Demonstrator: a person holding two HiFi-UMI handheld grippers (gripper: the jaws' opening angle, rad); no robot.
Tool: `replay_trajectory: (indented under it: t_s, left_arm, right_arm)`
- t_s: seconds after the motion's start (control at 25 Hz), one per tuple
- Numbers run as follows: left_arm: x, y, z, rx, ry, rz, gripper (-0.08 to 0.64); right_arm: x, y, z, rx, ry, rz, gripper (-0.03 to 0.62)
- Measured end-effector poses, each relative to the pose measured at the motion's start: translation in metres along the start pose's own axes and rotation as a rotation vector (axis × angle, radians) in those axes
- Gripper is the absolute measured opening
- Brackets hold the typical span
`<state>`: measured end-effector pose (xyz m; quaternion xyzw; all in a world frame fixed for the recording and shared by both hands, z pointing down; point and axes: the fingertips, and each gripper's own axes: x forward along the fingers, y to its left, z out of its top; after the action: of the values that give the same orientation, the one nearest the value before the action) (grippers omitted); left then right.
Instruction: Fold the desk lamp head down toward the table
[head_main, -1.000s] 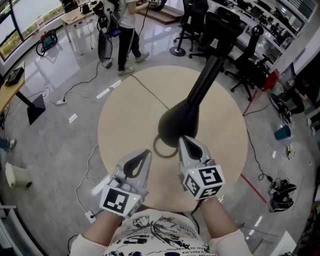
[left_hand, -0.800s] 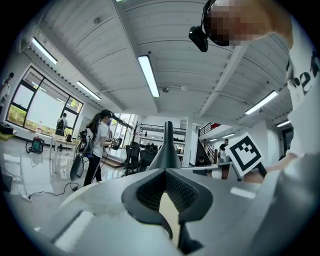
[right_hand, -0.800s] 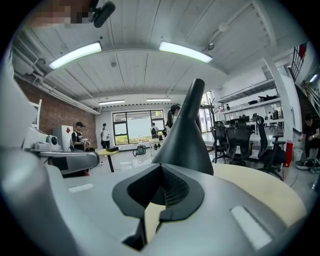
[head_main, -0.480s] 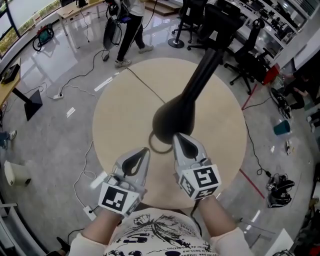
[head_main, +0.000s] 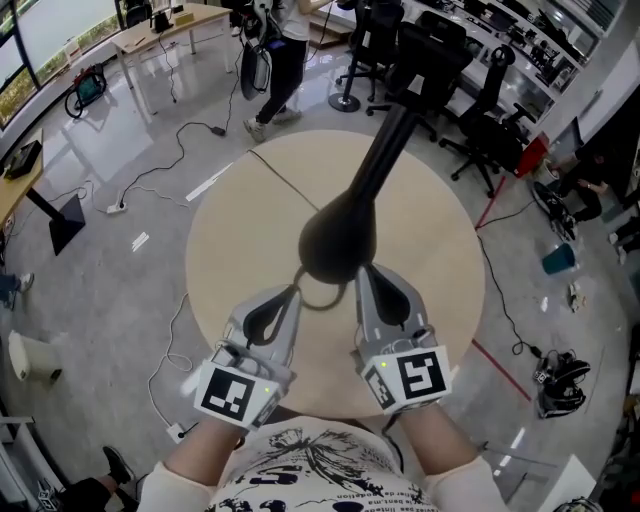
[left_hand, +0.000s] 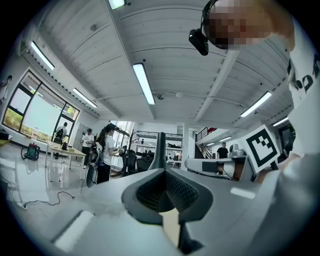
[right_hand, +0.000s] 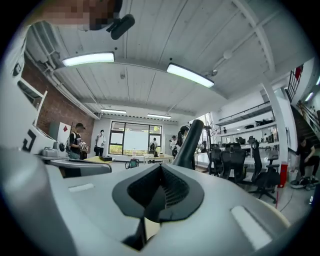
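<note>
A black desk lamp (head_main: 338, 238) stands on the round beige table (head_main: 235, 235). Its bulbous lower part sits near the table's middle, and its straight arm slants up and away to the upper right. A thin ring (head_main: 318, 296) lies at its near side. My left gripper (head_main: 288, 298) and right gripper (head_main: 364, 274) are both shut and hold nothing. Their tips sit just short of the lamp's bulb, one on each side of the ring. The lamp's arm (left_hand: 160, 149) rises above the left gripper (left_hand: 162, 192). The arm (right_hand: 190, 142) also rises behind the right gripper (right_hand: 159, 192).
A thin cable (head_main: 290, 185) runs across the table from the lamp to the far left edge. Black office chairs (head_main: 430, 55) stand beyond the table. A person (head_main: 285, 40) walks at the far side. Cables (head_main: 175, 150) trail over the floor on the left.
Both grippers have edged forward, closer to the lamp's bulb, and stayed shut. The view has shifted a little. The person in the background has walked further away.
</note>
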<state>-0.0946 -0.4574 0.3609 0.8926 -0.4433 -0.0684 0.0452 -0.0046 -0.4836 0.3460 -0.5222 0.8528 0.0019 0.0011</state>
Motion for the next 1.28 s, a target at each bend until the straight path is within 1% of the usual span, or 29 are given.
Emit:
replay_trajectory:
  t_s: [0.12,0.24,0.4,0.52,0.64,0.72,0.84,1.0,1.16,1.28]
  left_arm:
    - [-0.002,-0.006,0.01,0.035,-0.016,-0.003,0.006]
    - [-0.005,-0.012,0.015,0.069,-0.007,-0.005,0.006]
    - [-0.01,-0.022,0.019,0.093,-0.005,-0.024,0.006]
    - [-0.014,-0.031,0.031,0.083,-0.041,-0.039,0.006]
    - [-0.022,-0.042,0.029,0.045,-0.065,-0.057,0.006]
    - [-0.03,-0.05,0.02,0.026,-0.047,-0.076,0.006]
    - [-0.041,-0.062,0.005,0.024,-0.007,-0.096,0.006]
    - [-0.056,-0.079,0.001,0.023,-0.009,-0.081,0.006]
    - [-0.075,-0.113,0.007,0.039,-0.035,-0.067,0.006]
    - [-0.101,-0.143,0.011,0.084,-0.058,-0.024,0.006]
  right_arm:
    - [-0.019,0.002,0.017,-0.019,-0.047,-0.024,0.009]
    - [-0.041,0.002,0.029,-0.017,-0.092,-0.054,0.008]
    - [-0.062,0.009,0.029,-0.047,-0.1,-0.071,0.009]
    - [-0.072,0.015,0.024,-0.059,-0.09,-0.079,0.008]
    - [-0.085,0.019,0.015,-0.062,-0.081,-0.101,0.009]
    - [-0.095,0.021,0.008,-0.062,-0.07,-0.121,0.009]
    - [-0.108,0.026,-0.004,-0.041,-0.054,-0.139,0.009]
    - [-0.131,0.027,-0.01,-0.006,-0.052,-0.135,0.009]
    - [-0.165,0.027,0.0,-0.021,-0.069,-0.121,0.009]
    - [-0.197,0.037,-0.001,-0.032,-0.064,-0.086,0.008]
